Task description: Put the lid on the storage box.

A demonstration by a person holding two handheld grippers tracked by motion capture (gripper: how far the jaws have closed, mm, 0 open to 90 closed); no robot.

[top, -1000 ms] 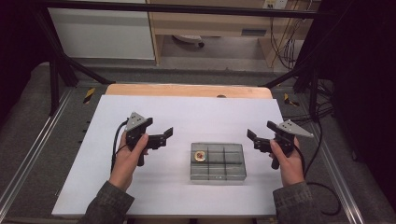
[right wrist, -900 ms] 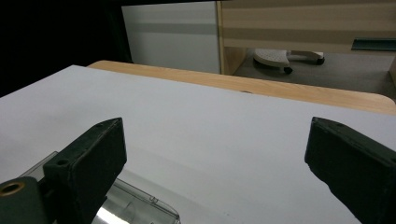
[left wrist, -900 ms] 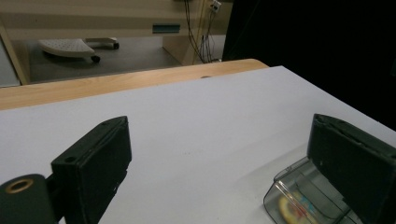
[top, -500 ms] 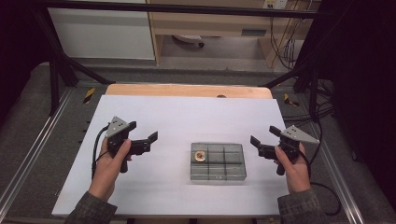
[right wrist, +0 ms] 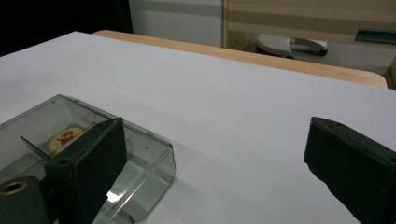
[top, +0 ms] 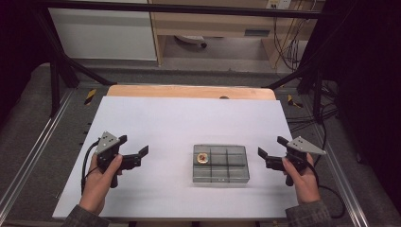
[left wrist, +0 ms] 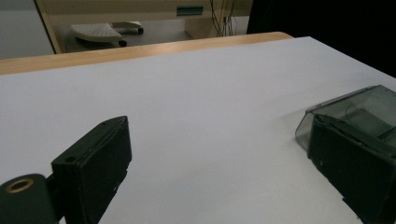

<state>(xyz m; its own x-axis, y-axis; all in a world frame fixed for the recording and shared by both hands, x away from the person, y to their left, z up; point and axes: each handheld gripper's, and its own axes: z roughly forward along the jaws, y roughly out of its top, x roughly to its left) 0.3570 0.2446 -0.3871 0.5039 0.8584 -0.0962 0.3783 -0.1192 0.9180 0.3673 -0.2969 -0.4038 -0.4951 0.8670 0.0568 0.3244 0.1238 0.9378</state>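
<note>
Now, the scene line by line:

Table: a white tabletop [top: 189, 123] covers most of the high view, with a strip of bare wood [top: 189, 91] along its far edge.

Box: a clear plastic compartment box [top: 220, 163] sits flat on the white surface, between the two grippers and a little nearer the right one. Thin dividers split it into a grid of small cells.

Token: a small round yellow-and-red disc [top: 203, 157] lies in the far-left cell of the box as seen from above; in the right gripper view it shows through the clear wall, behind that gripper's left-hand jaw. What is printed on it is too small to read.

Left gripper: the left gripper [top: 135, 158] is held in the person's left hand [top: 97, 182], low over the table, well apart from the box and pointing toward it. Its jaws stand wide apart with nothing between them but bare tabletop.

Right gripper: the right gripper [top: 265, 158] is held in the person's right hand [top: 302, 179], near the right end of the box, facing it without touching. Its jaws are also spread wide and hold nothing.

Cables: a black cable [top: 85, 161] trails from the left gripper toward the near table edge.

Background: beyond the table, a white cabinet [top: 104, 33] and a chair base [top: 189, 41] stand on the floor.
</note>
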